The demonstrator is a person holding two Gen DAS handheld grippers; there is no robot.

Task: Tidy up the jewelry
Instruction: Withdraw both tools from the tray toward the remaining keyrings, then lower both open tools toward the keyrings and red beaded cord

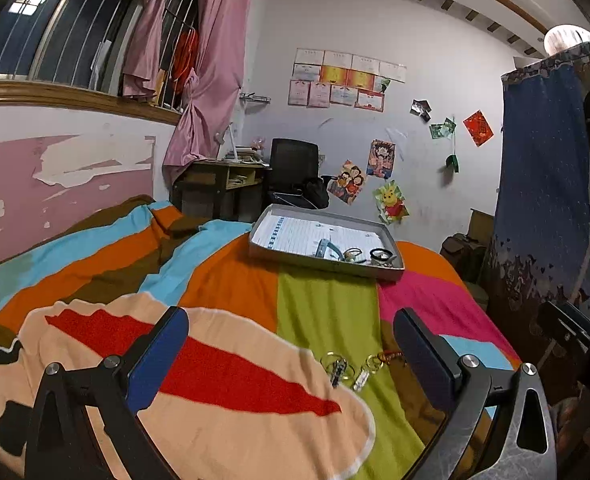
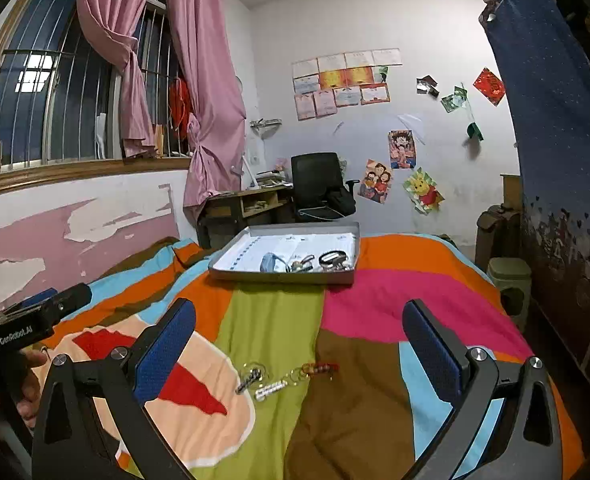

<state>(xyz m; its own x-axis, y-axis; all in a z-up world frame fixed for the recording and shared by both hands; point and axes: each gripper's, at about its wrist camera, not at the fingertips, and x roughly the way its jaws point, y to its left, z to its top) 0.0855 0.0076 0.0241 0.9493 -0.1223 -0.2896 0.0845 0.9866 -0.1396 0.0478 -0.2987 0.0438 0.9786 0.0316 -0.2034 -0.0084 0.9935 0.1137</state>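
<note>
Low over the bed (image 2: 375, 304), both the left tongs (image 1: 291, 344) and right tongs (image 2: 299, 336) point slightly downward, spread wide, empty; three keychains (image 2: 283, 378) lie ahead, the tray (image 2: 283, 276) beyond.

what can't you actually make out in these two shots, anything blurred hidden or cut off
- Loose trinkets on the bedspread, both wrist views: blurred and small; rings and charms, exact type unclear.
- Tray contents, both views: far off, its front wall hides their bases; only a black loop reads clearly.
- Right gripper, left wrist view: cut off by the right edge.
- Wall certificates: print too small.
</note>
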